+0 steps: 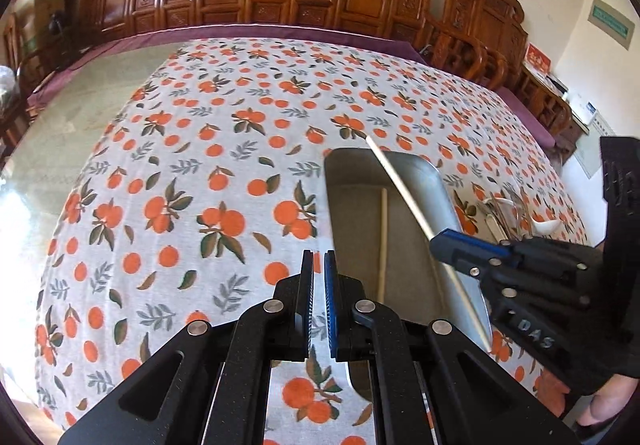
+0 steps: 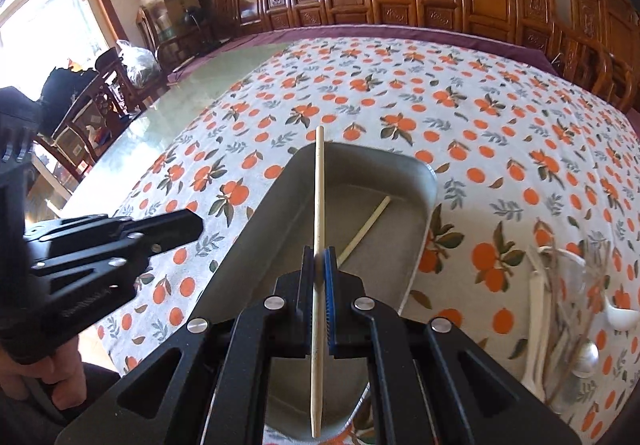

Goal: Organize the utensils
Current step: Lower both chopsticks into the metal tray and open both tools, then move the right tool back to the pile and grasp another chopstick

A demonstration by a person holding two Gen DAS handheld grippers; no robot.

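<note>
Matt metal tray (image 2: 420, 181); wooden chopstick (image 2: 319, 205); printed cloth (image 2: 500, 117).

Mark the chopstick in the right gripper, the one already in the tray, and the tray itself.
held chopstick (image 2: 319, 197), right wrist view, shaft above the pads.
loose chopstick (image 2: 366, 224), right wrist view, middle of shaft lying in tray.
metal tray (image 2: 430, 181), right wrist view, far right rim.

Two chopsticks (image 2: 319, 205) (image 2: 362, 231), one metal tray (image 2: 256, 229), two grippers (image 2: 319, 265) (image 1: 319, 265) — and perhaps two white spoons (image 2: 618, 313) in the blurred pile
</note>
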